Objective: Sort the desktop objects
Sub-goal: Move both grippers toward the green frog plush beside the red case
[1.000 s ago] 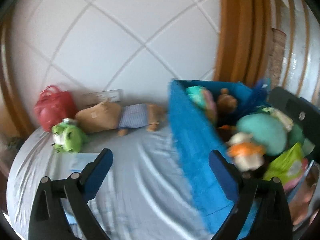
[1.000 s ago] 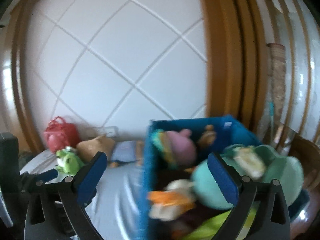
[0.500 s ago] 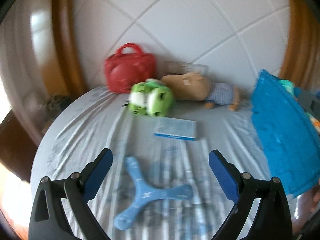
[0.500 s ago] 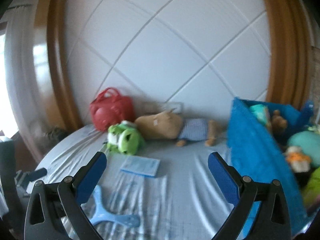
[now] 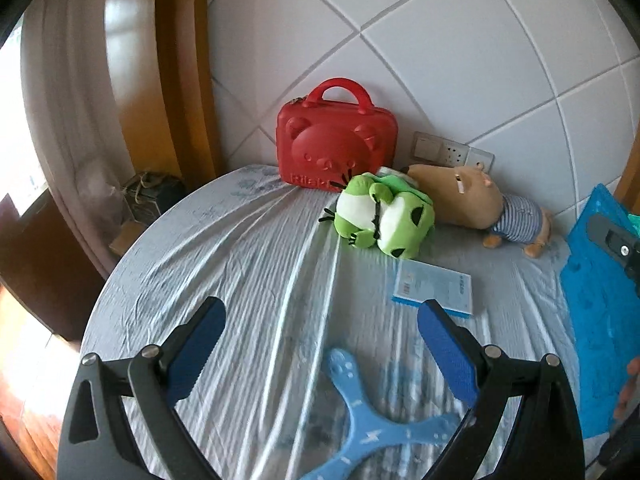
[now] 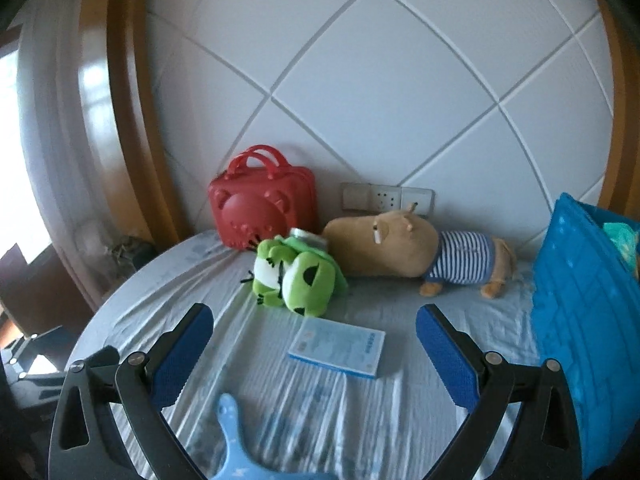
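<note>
On the grey sheet lie a green frog plush (image 5: pixel 384 216) (image 6: pixel 298 280), a tan capybara plush in a striped shirt (image 5: pixel 480 204) (image 6: pixel 408 246), a light blue booklet (image 5: pixel 434 286) (image 6: pixel 338 346) and a blue three-armed boomerang (image 5: pixel 368 416) (image 6: pixel 236 452). A red bear case (image 5: pixel 334 146) (image 6: pixel 264 210) stands by the wall. My left gripper (image 5: pixel 320 344) is open and empty, just above the boomerang. My right gripper (image 6: pixel 314 344) is open and empty, with the booklet between its fingers in view.
A blue fabric bin (image 5: pixel 600 312) (image 6: pixel 580 328) stands at the right, with plush toys inside. A white tiled wall with sockets (image 6: pixel 386 198) backs the surface. The sheet's round edge (image 5: pixel 132 248) drops off at the left, beside a wooden frame (image 5: pixel 180 72).
Both grippers have swung left, away from the blue bin, toward the toys on the sheet. The boomerang and booklet have come into view. Both grippers stayed open.
</note>
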Tool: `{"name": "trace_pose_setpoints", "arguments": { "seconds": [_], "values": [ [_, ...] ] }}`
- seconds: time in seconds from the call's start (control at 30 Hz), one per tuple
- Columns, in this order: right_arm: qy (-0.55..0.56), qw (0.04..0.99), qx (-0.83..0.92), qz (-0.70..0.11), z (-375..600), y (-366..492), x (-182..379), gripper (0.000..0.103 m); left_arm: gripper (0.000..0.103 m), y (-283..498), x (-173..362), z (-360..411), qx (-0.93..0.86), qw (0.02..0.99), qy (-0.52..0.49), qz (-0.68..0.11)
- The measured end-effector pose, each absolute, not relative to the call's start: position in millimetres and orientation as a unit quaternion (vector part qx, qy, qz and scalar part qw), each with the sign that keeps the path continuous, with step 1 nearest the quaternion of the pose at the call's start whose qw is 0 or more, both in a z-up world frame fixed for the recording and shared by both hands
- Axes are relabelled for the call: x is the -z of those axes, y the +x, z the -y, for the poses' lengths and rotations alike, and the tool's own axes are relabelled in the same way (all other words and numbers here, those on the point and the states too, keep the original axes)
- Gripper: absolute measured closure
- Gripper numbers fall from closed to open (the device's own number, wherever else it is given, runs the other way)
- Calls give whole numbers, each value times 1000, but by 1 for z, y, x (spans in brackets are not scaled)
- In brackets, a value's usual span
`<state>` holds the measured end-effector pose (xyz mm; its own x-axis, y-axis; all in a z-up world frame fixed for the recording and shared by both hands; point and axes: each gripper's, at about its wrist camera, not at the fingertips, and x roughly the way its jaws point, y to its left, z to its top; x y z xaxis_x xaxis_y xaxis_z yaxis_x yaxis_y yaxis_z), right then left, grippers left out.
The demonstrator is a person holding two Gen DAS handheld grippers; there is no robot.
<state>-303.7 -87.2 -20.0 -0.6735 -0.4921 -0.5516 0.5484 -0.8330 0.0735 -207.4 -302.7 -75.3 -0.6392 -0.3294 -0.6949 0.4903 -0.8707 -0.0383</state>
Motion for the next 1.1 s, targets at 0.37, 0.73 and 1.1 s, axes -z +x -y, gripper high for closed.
{"name": "trace_pose_setpoints", "arguments": {
  "seconds": [0.37, 0.73, 1.1],
  "values": [
    [336, 177, 925, -10, 163, -355, 66, 0, 5, -306, 103, 396, 907, 127, 396, -67],
    [399, 145, 905, -9, 226, -445, 146, 0, 5, -421, 178, 438, 892, 79, 441, -60],
    [443, 150, 884, 2, 267, -530, 239, 0, 5, -517, 259, 433, 884, 43, 463, -39]
  ]
}}
